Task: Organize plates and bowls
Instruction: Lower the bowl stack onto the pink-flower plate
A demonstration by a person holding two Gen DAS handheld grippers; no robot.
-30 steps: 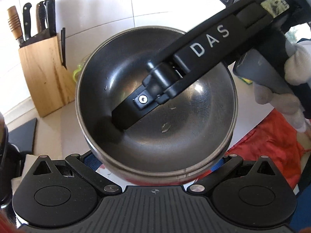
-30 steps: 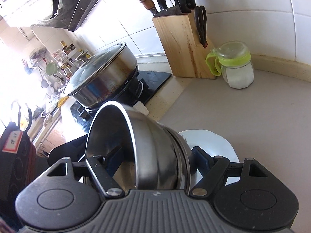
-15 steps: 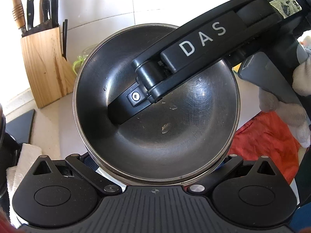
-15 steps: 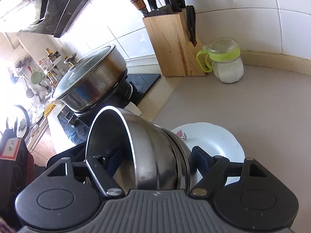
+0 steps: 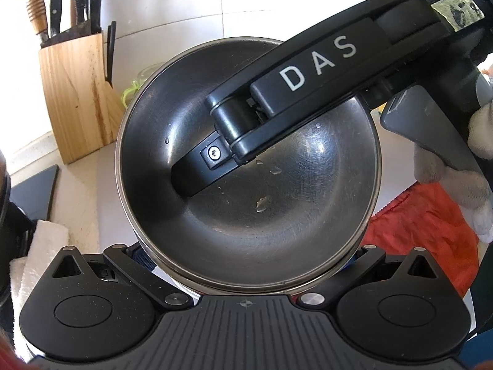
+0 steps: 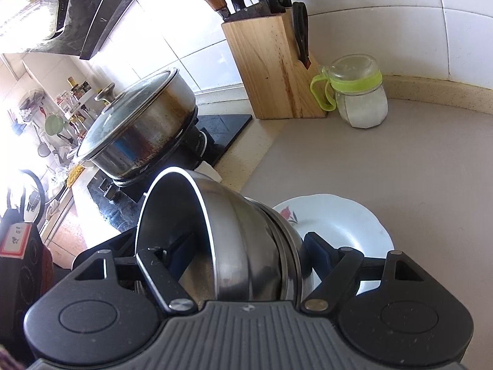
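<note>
A stack of steel bowls fills the left wrist view (image 5: pixel 246 191), its open side facing the camera. My right gripper (image 6: pixel 243 246) is shut on the stack (image 6: pixel 246 240), one finger (image 5: pixel 197 175) inside the top bowl and the other on the outside. The stack is tilted on its side above a white flowered plate (image 6: pixel 342 225) on the counter. My left gripper (image 5: pixel 246 256) straddles the stack's lower edge with its jaws spread; whether they press on it is hidden.
A wooden knife block (image 6: pixel 271 64) and a green-lidded jar (image 6: pixel 360 92) stand at the tiled back wall. A lidded steel pot (image 6: pixel 138 126) sits on the stove to the left. A red cloth (image 5: pixel 425 231) and a white towel (image 5: pixel 37 252) lie on the counter.
Both grippers and the bowl stack have lifted and drawn back a little; more of the white plate shows beneath. The grip is unchanged.
</note>
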